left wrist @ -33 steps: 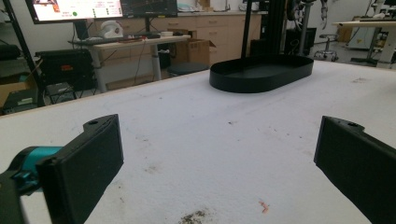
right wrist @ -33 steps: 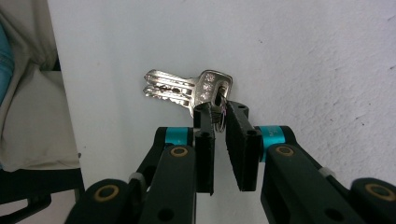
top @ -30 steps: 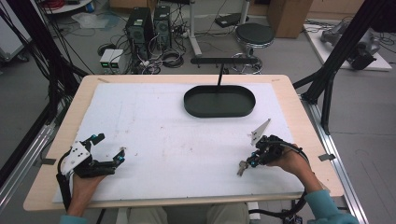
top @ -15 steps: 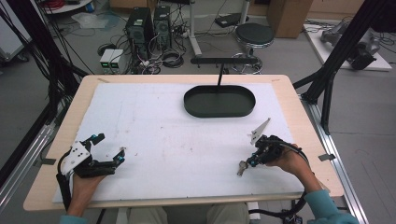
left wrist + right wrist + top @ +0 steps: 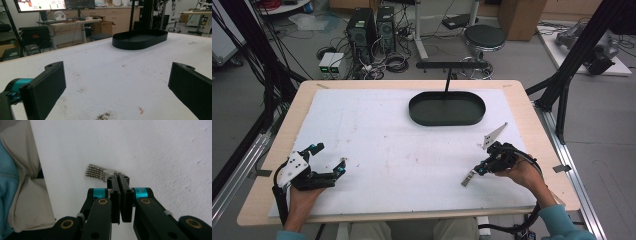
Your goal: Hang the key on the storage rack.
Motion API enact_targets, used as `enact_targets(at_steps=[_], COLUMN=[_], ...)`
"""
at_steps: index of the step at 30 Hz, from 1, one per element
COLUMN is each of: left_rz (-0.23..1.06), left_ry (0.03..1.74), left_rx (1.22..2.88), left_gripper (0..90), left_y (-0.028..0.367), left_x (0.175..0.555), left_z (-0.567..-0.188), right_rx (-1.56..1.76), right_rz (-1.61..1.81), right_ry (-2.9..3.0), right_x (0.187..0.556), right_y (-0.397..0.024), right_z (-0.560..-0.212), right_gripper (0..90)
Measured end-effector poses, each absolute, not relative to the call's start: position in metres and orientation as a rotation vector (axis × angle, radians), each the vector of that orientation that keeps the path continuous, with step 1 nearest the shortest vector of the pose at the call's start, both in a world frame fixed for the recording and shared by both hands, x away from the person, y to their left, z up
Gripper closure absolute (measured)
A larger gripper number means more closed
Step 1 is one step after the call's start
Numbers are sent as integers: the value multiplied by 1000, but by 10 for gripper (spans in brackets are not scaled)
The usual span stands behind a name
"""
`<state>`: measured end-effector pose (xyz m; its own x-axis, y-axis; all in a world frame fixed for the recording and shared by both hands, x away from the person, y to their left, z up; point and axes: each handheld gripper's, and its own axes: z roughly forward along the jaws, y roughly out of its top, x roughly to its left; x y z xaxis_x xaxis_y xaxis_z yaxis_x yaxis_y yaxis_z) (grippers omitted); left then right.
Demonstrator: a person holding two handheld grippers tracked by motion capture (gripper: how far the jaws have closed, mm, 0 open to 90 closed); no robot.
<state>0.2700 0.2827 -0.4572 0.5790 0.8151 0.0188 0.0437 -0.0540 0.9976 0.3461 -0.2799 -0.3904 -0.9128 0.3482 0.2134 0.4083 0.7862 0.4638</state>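
**A:** See the right gripper [image 5: 477, 170], near the front right of the table [image 5: 522, 90]? Its jaws have just been closing, and now they're pressed together on the handle of a metal fork [image 5: 98, 173].

**B:** Is it a fork? From above I only make out a silvery sliver [image 5: 469, 178] poking out below the jaw tips.

**A:** The right gripper view has it plain: a row of tines sticking out to the left of the tips, low over the white mat [image 5: 387, 130], near the mat's front edge. Whether they rest on it I can't tell.

**B:** And the left gripper [image 5: 328, 159]?

**A:** Down at the front left, jaws wide apart with only bare mat between them. In its own view the two black pads [image 5: 45, 87] stand at either edge, and the mat between them is speckled with small stains.

**B:** The black oval tray [image 5: 447, 119]?

**A:** Far side of the mat, right of centre, well apart from both grippers. Beyond the table there's a round stool [image 5: 484, 36] and computer towers [image 5: 372, 25] amid cables.
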Motion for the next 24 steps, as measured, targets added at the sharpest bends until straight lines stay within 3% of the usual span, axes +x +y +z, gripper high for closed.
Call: enact_targets(at_steps=[10, 24], left_rz=[732, 723], left_ry=[765, 766], left_rx=[1501, 1486], left_gripper=[17, 17], left_y=[284, 286], left_x=[270, 270], left_z=[-457, -458], right_rx=[-685, -780], right_rz=[-989, -1303], right_ry=[-2794, -2781], right_x=[352, 381], right_y=[-283, -276], right_z=[-362, -285], right_gripper=[892, 891])
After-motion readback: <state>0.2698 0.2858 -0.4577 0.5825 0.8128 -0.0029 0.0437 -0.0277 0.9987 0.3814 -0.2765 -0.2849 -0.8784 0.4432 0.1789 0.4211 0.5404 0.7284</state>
